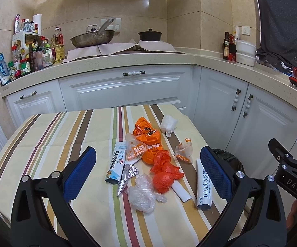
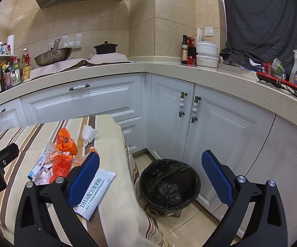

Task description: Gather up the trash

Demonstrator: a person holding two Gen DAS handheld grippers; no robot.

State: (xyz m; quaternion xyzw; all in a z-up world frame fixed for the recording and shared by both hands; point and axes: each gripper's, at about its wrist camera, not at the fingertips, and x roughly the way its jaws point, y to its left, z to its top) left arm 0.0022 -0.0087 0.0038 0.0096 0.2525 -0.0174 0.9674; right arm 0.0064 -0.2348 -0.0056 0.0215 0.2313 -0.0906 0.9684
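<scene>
Trash lies in a heap on the striped table (image 1: 45, 144): orange plastic bags (image 1: 147, 132), a crumpled clear bag (image 1: 142, 194), a foil blister strip (image 1: 126, 176), a white-blue sachet (image 1: 116, 164), a small wrapper (image 1: 184, 150), a white tissue wad (image 1: 168, 123) and a long white milk-powder sachet (image 1: 204, 185) (image 2: 95, 193). My left gripper (image 1: 148, 173) hangs open above the heap, holding nothing. My right gripper (image 2: 150, 175) is open and empty over the table's right edge, above a bin with a black liner (image 2: 169, 185) on the floor.
White cabinets (image 2: 169, 111) and an L-shaped counter (image 2: 127, 70) stand behind the table. On the counter are a wok (image 1: 92, 38), a dark pot (image 1: 149, 35), bottles (image 1: 35, 51) and white containers (image 2: 207, 54). A narrow floor strip holds the bin.
</scene>
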